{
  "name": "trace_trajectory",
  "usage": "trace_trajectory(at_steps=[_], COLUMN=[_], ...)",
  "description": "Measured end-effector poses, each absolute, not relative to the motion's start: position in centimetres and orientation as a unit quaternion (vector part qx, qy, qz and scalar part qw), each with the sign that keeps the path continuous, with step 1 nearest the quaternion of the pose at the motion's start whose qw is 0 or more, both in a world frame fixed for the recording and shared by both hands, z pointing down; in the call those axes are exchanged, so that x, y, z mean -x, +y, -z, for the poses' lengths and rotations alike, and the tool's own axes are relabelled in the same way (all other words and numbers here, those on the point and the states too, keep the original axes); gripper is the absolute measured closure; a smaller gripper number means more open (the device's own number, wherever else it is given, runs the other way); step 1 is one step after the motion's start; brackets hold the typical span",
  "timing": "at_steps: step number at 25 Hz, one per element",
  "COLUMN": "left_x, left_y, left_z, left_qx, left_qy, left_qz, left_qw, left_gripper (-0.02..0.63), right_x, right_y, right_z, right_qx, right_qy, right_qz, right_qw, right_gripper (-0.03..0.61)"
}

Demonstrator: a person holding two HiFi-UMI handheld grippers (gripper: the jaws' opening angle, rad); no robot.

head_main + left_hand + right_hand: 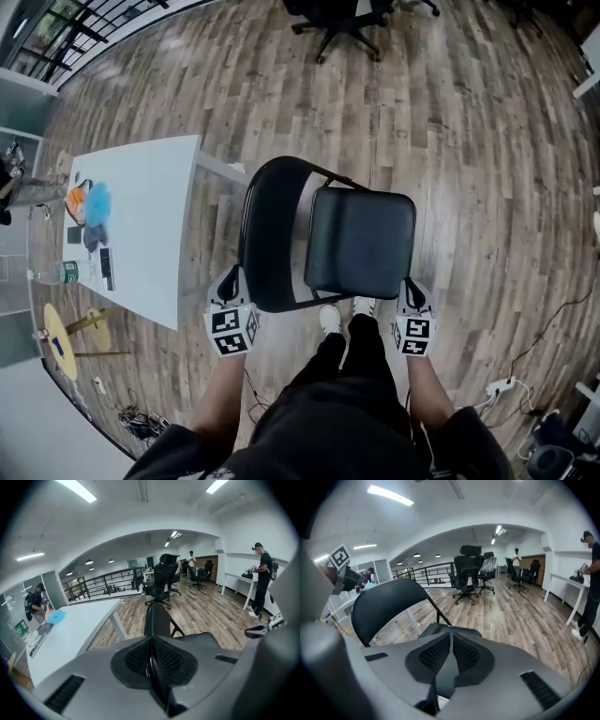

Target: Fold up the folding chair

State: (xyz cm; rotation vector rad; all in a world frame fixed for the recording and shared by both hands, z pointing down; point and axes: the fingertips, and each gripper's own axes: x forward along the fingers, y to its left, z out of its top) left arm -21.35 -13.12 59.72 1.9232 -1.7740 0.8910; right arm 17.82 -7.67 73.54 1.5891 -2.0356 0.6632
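The black folding chair (323, 234) stands unfolded on the wood floor just in front of the person's feet. Its rounded backrest (272, 225) is on the left and its padded seat (361, 242) on the right. My left gripper (228, 278) is shut and empty beside the backrest's near edge. My right gripper (411, 286) is shut and empty at the seat's near right corner. In the left gripper view the shut left gripper (151, 660) points at the backrest (157, 618), seen edge-on. In the right gripper view the shut right gripper (449, 656) faces the backrest (386, 606) and seat (440, 629).
A white table (141, 225) with small items stands close to the chair's left. A black office chair (337, 19) is farther off. A power strip and cables (502, 384) lie on the floor at the right. People stand farther off in the room (262, 581).
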Motion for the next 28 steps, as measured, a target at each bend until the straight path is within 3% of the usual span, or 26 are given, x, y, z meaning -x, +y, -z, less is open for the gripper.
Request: trace_trajectory(at_steps=[1,3,5,12,21,28], left_x=[21.6,21.6,21.6,20.0,19.9,20.0], left_y=[-13.1,-12.9,-12.7,-14.3,-16.0,-16.3], left_z=[-60.4,-61.8,-63.0,-66.9,-72.1,-74.5], left_qx=[-0.681,-0.681,-0.677,-0.673,-0.673,-0.68], left_qy=[-0.624,-0.604,-0.589,-0.552,-0.517,-0.499], left_qz=[-0.329,-0.356,-0.369,-0.385,-0.408,-0.416], left_qw=[0.195,0.212,0.239,0.308,0.335,0.341], left_gripper=[0.607,0.484,0.413,0.29,0.276,0.282], right_x=[-18.0,-18.2,-18.7,-20.2,-22.3,-20.2], right_y=[-7.9,-8.0,-7.7,-5.3,-5.0,-5.5], right_z=[-75.2,-78.4,-81.4,-92.1,-103.8,-108.1], right_qx=[-0.569,-0.552,-0.543,-0.469,-0.432,-0.351], right_qy=[-0.74,-0.732,-0.716,-0.68,-0.651,-0.666], right_qz=[-0.27,-0.324,-0.365,-0.481,-0.553,-0.635], right_qw=[0.234,0.235,0.243,0.294,0.289,0.174], right_gripper=[0.547,0.433,0.385,0.271,0.238,0.188])
